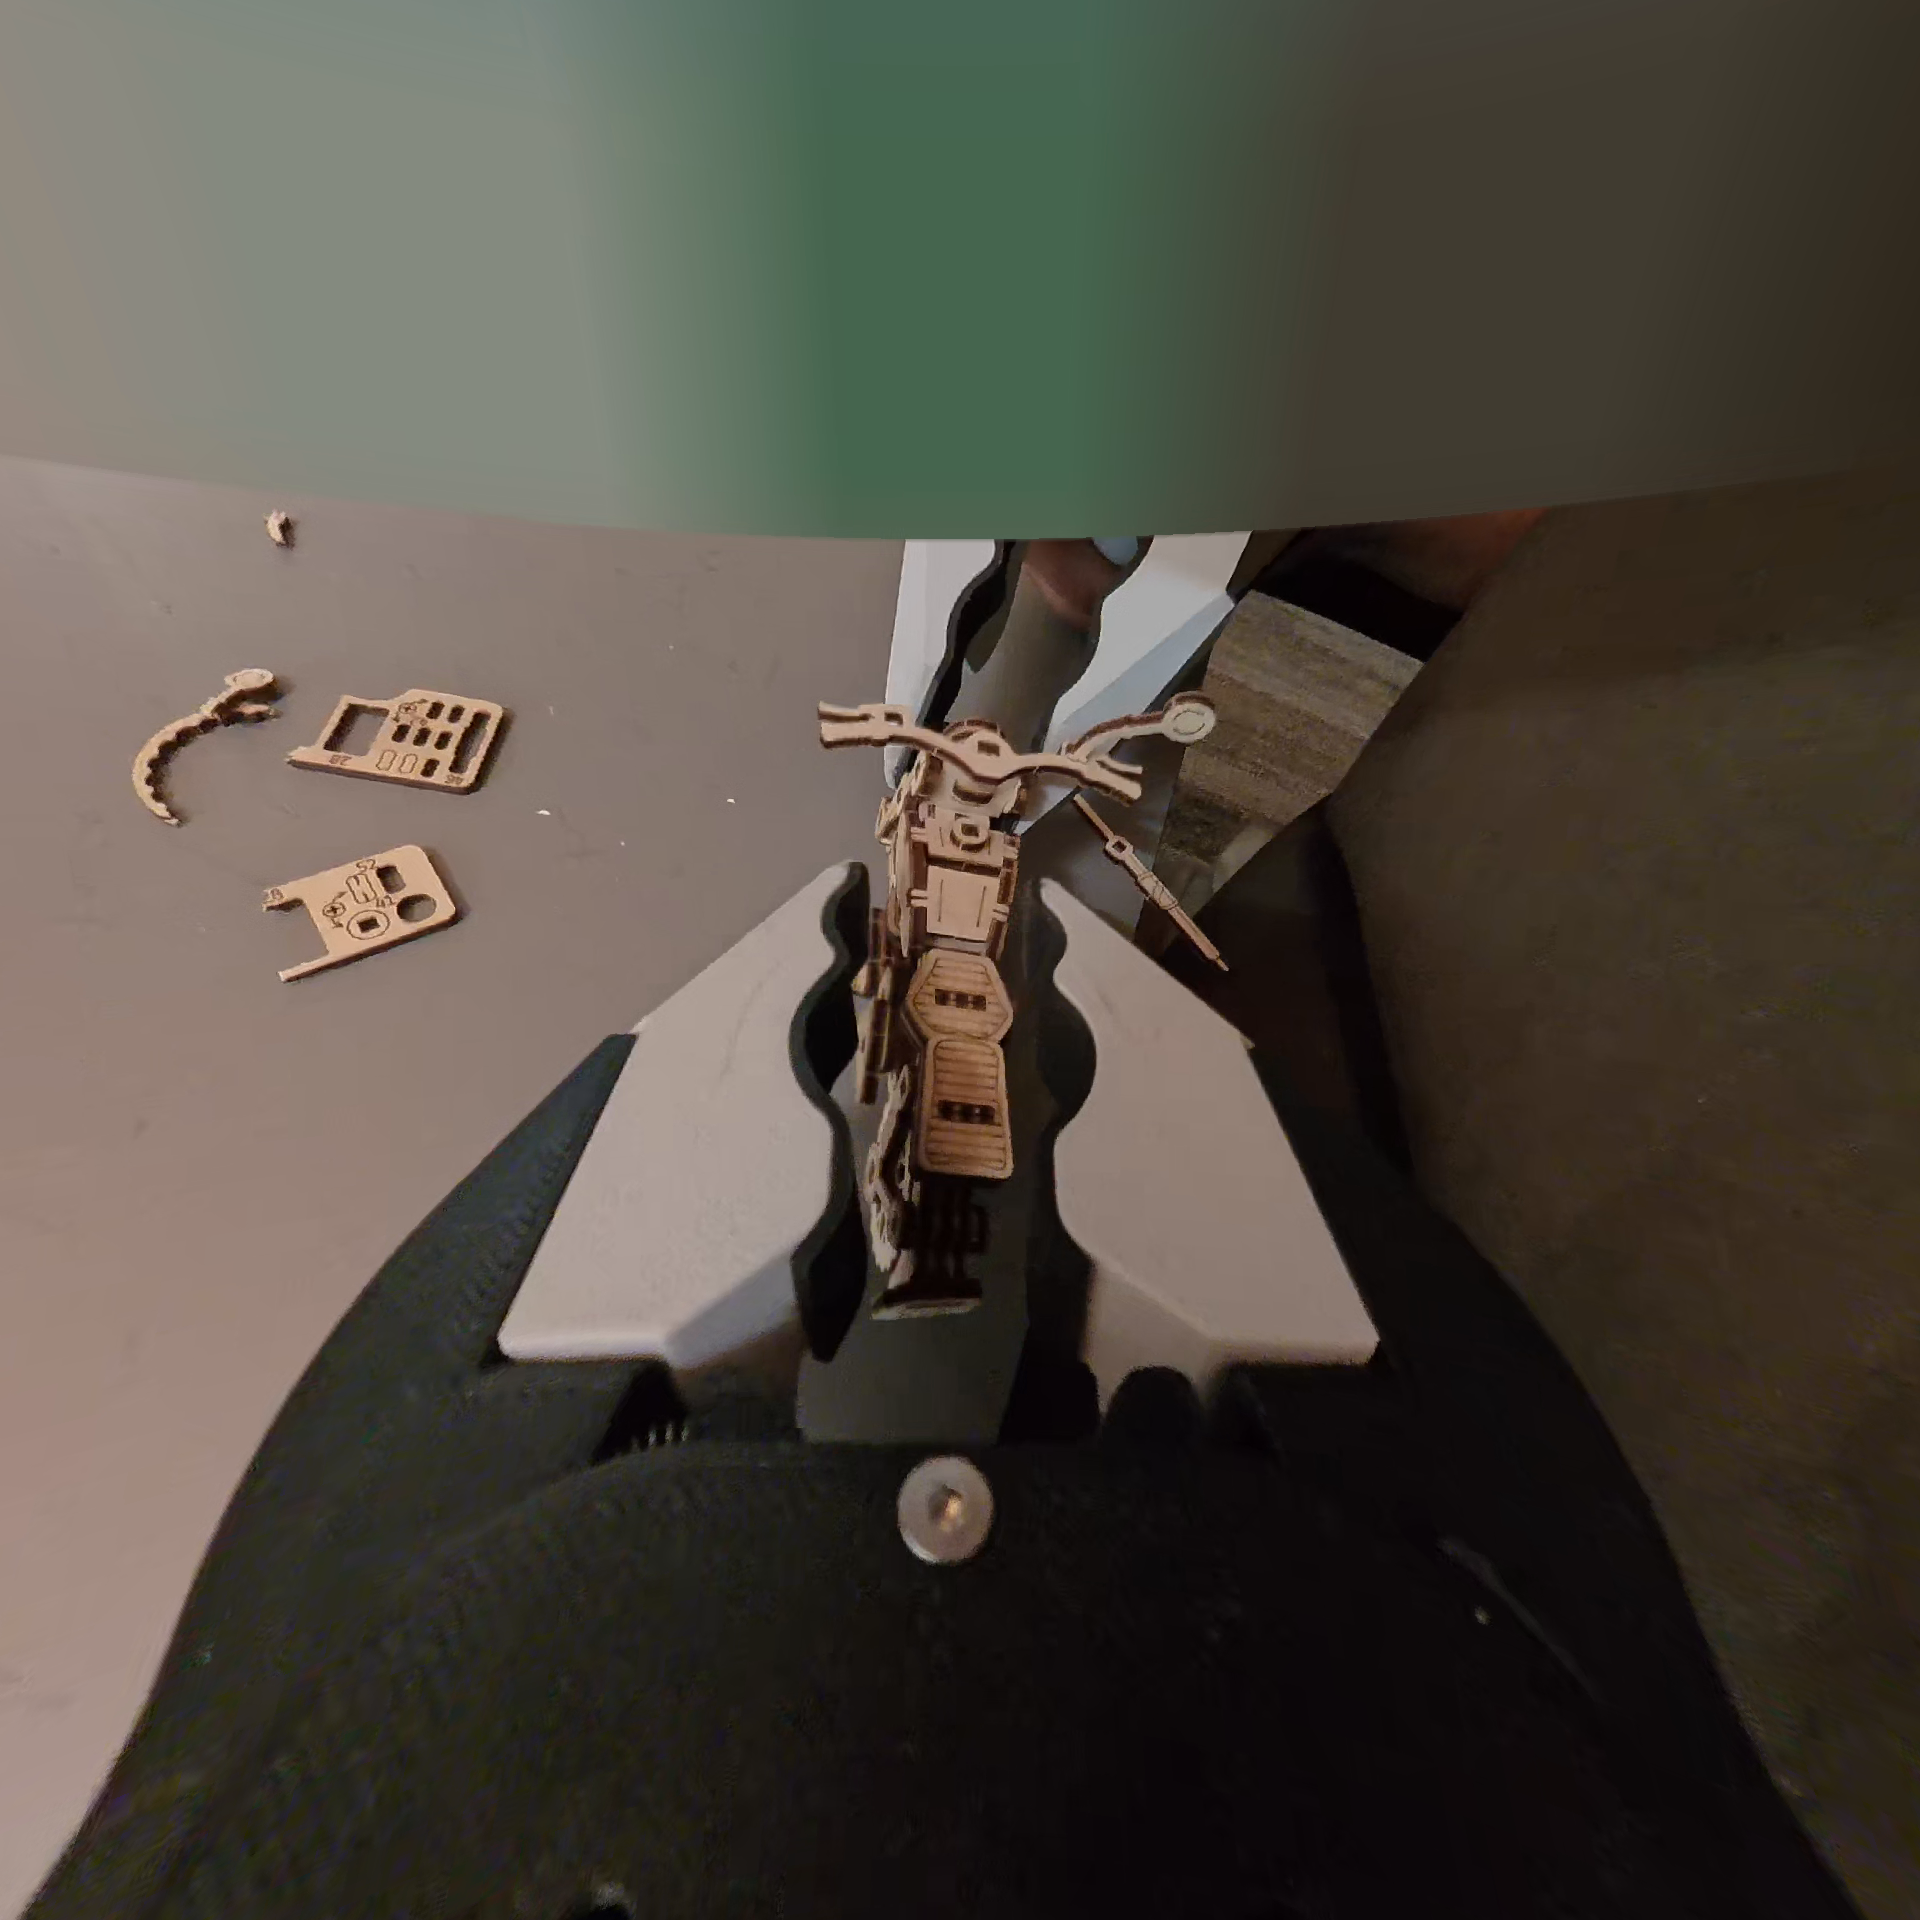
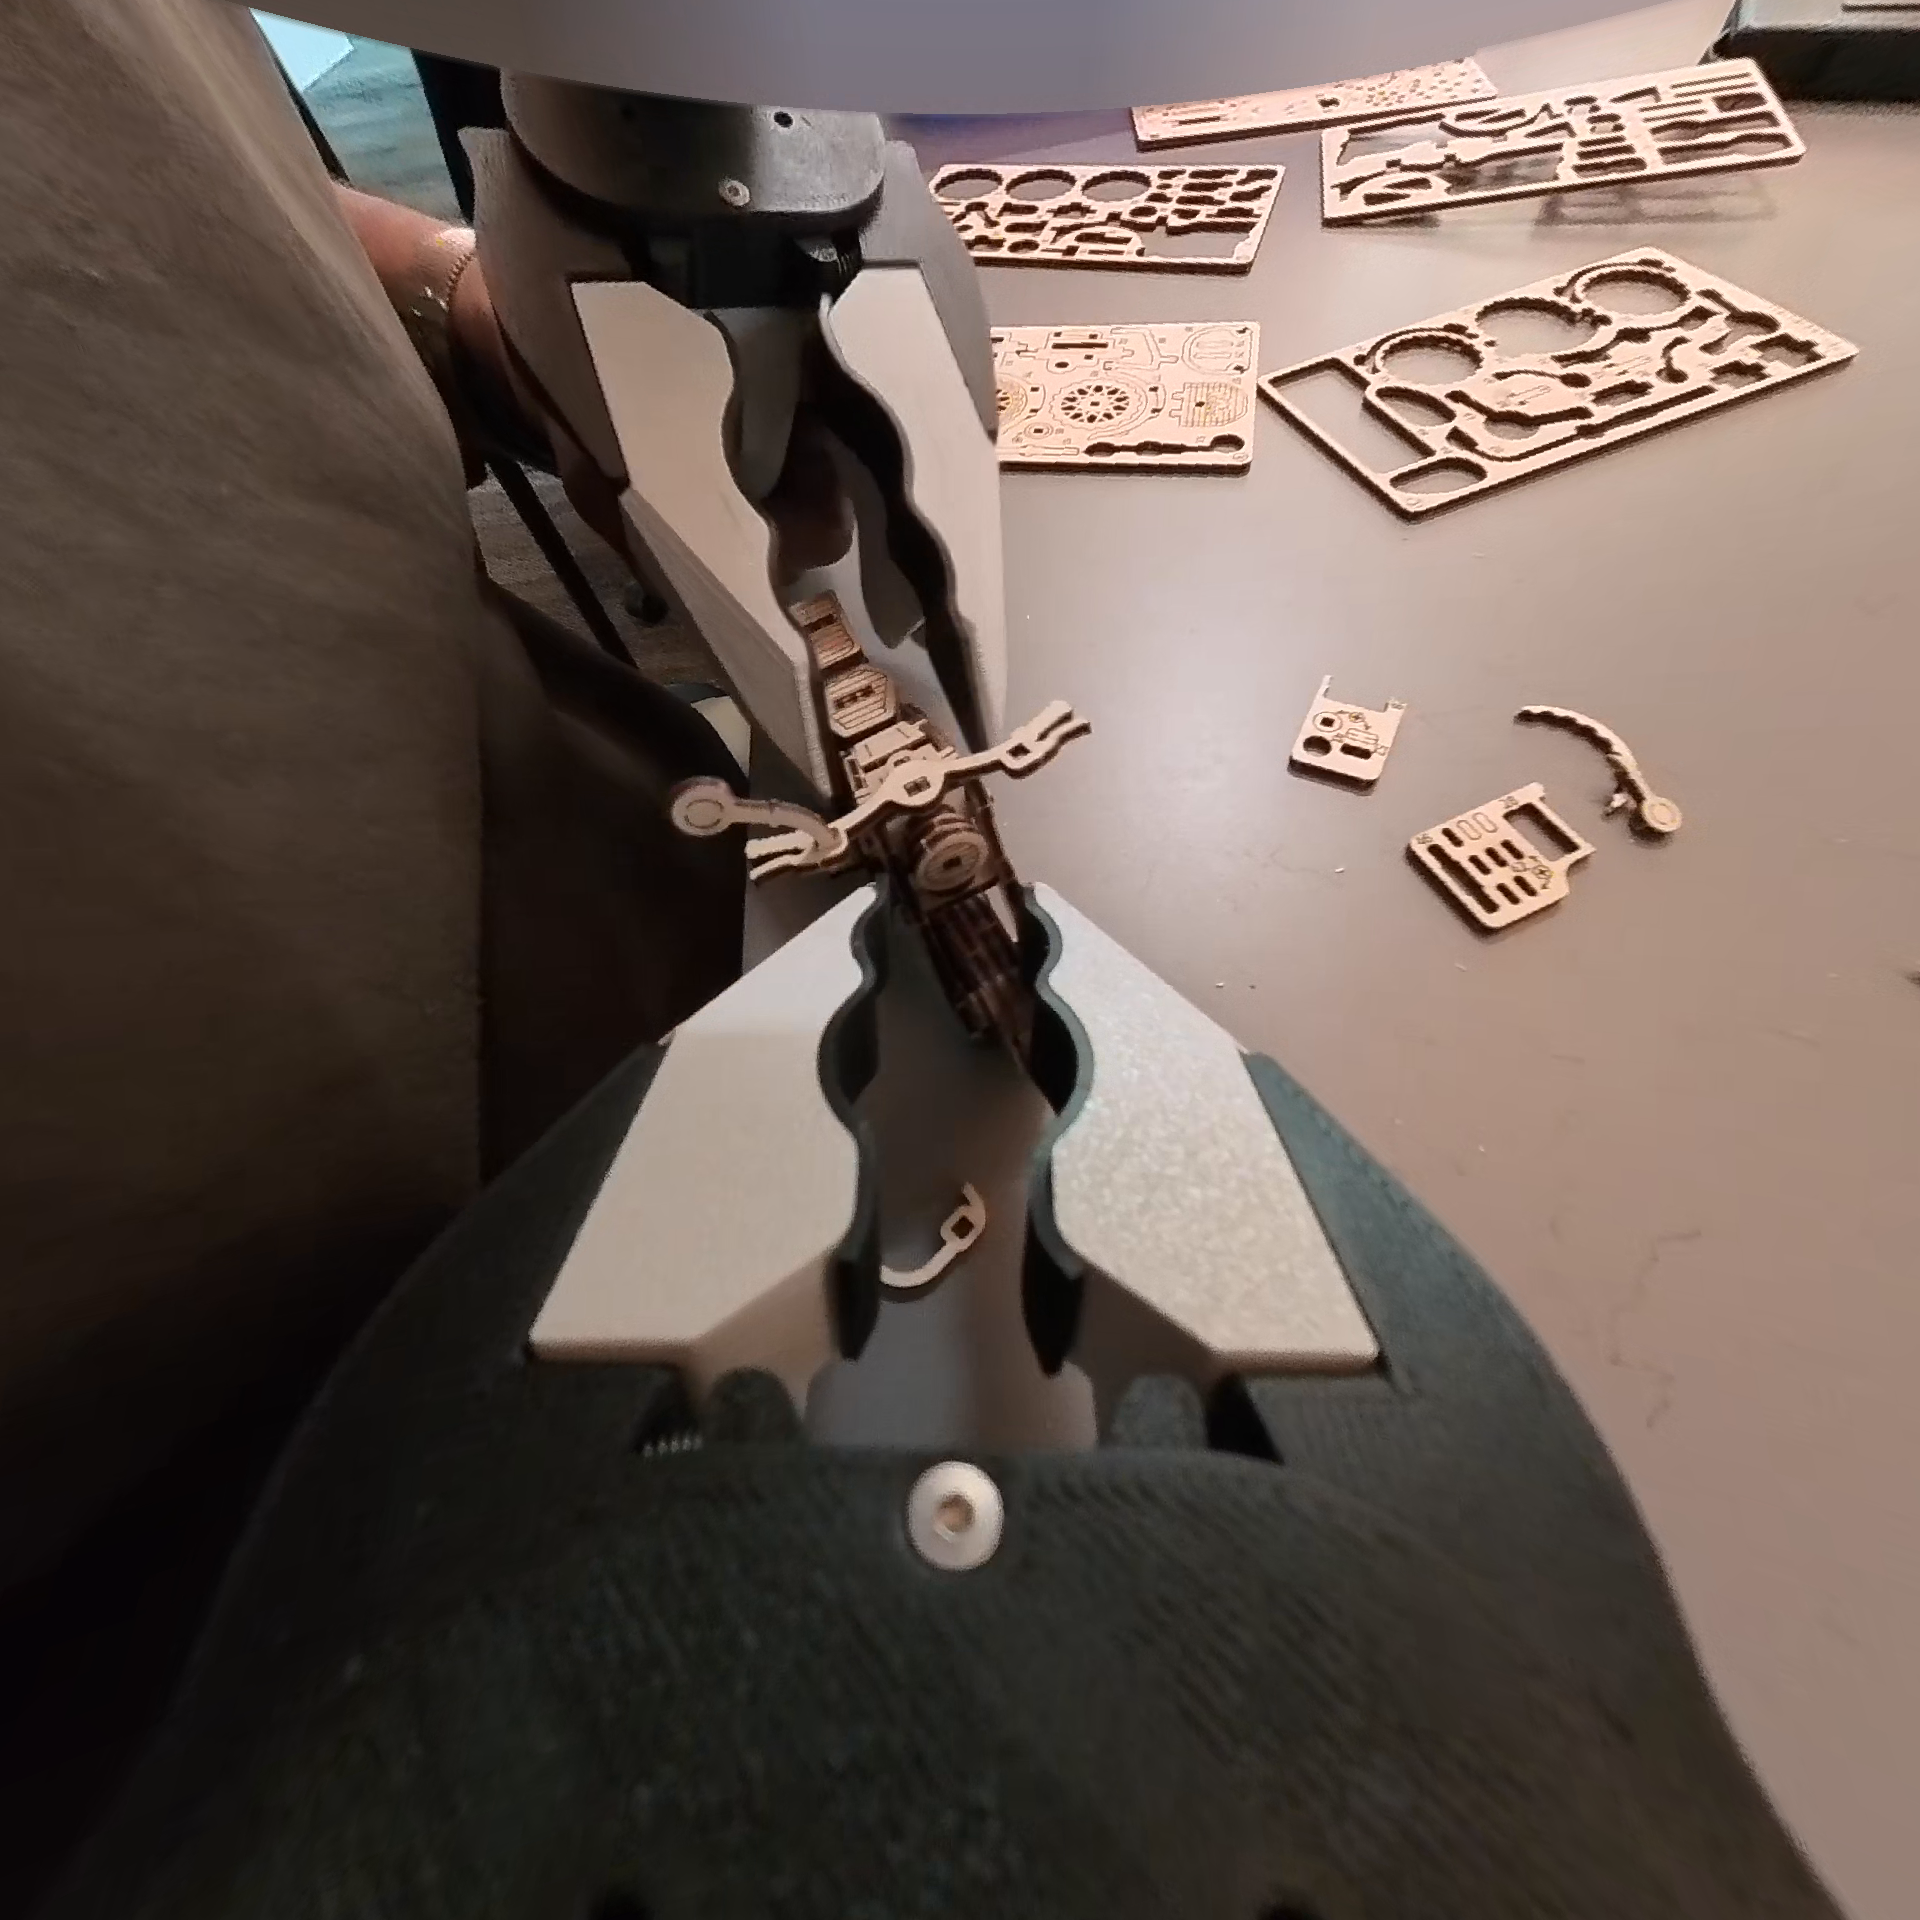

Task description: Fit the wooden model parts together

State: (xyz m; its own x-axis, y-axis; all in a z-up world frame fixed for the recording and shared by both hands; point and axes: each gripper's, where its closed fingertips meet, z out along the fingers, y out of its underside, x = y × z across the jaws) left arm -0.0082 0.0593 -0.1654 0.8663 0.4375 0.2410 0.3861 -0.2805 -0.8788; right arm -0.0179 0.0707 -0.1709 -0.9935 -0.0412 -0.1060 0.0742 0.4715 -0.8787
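Observation:
A small wooden motorcycle model (image 1: 951, 1029) with handlebars (image 1: 977, 743) is held above the table edge. My left gripper (image 1: 951, 894) is shut on the model's seat and body. In the right wrist view, my right gripper (image 2: 956, 904) faces the left gripper (image 2: 894, 717) and closes narrowly around the model's front wheel (image 2: 971, 956). A thin wooden stick (image 1: 1148, 883) slants beside the model's front, against the right gripper (image 1: 997, 665); what holds it is unclear. A small hook-shaped piece (image 2: 935, 1242) lies deep between the right gripper's fingers.
On the grey table (image 2: 1351, 1143) lie two small flat panels (image 1: 400, 740) (image 1: 364, 912), a curved toothed piece (image 1: 192, 743) and several punched-out wooden sheets (image 2: 1558, 379) at the back. A person's brown clothing (image 2: 208, 727) fills the side beyond the table edge. My two grippers' fingertips are within a few centimetres of each other.

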